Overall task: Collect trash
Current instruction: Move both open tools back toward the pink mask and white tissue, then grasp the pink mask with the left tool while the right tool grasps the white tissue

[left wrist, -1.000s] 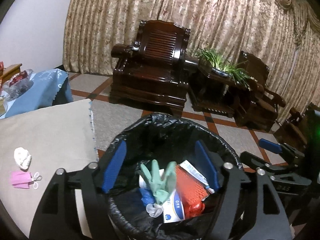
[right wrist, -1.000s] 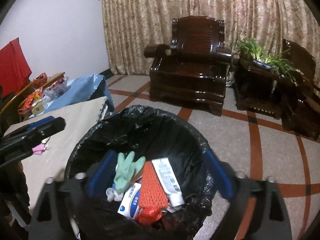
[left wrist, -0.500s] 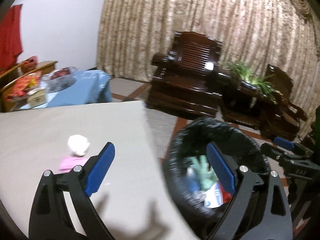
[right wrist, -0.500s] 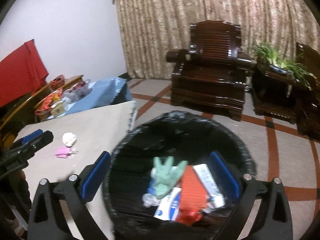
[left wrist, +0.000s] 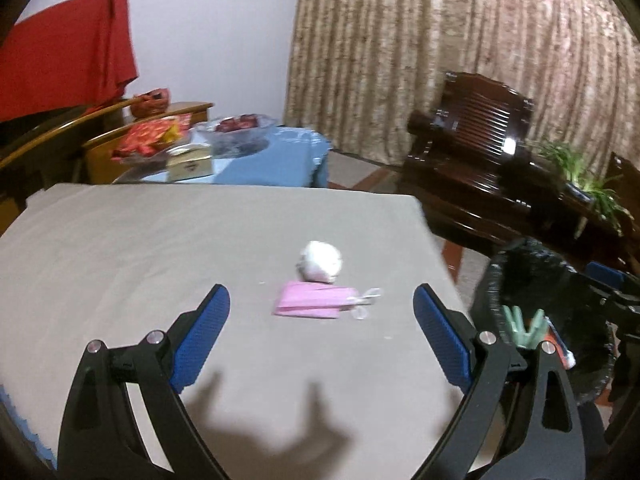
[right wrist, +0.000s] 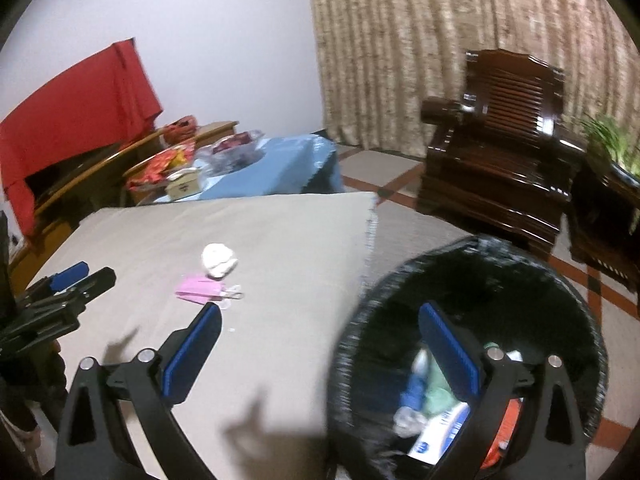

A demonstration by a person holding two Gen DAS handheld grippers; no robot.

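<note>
Both views had swung away from the black-lined trash bin, over which they sat one second earlier, and toward the beige worktop; the bin now occupied only the right margin of the left wrist view. The left hand-held gripper had its jaws spread wide with nothing between them. The right hand-held gripper was likewise released and empty, its left finger over the worktop and its right finger over the bin opening.

Remaining trash lay near the right edge of the worktop: a crumpled white paper ball touching the far edge of a folded pink face mask, whose ear loops trailed to the right.

Recommended procedure for the step in hand, as a judgement: approach one item at a time, keep the jaws wide, and centre them on the item before closing. The ball is likely the easier first pick, since it stands proud of the surface. The mask lies flat and would probably need the fingertips pressed to the cloth to pinch a fold.

Count: two items on the worktop, one bin, two grippers. The bin contents, including a green glove, were too blurred to count.
</note>
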